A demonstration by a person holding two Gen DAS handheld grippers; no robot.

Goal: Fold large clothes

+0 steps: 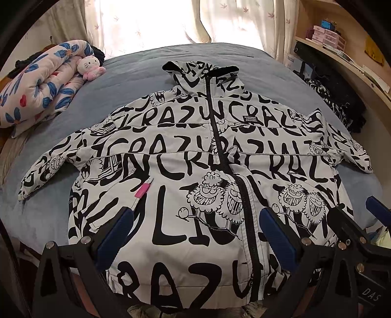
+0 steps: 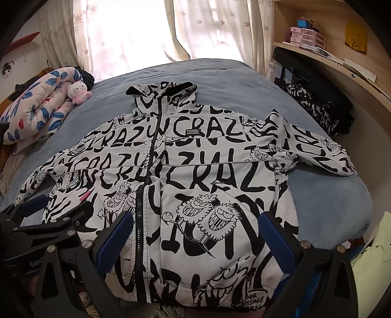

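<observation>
A white hooded jacket point(image 1: 195, 156) with black lettering and cartoon figures lies flat, front up and zipped, on a blue bed point(image 1: 110, 97). Its hood points away and both sleeves are spread sideways. A pink tag point(image 1: 143, 190) shows at its left pocket. My left gripper point(image 1: 195, 220) is open and empty above the jacket's lower front. My right gripper point(image 2: 196, 225) is open and empty above the lower right front of the jacket point(image 2: 185, 171). The right gripper's fingers point(image 1: 377, 211) also show at the right edge of the left wrist view.
A rolled floral quilt point(image 1: 36, 88) and a white-and-pink plush cat point(image 1: 89, 67) lie at the bed's far left. A black-and-white garment point(image 1: 337, 102) lies beside the bed at right, under curved wooden shelves point(image 1: 342, 63). A curtained window point(image 1: 183, 22) stands behind.
</observation>
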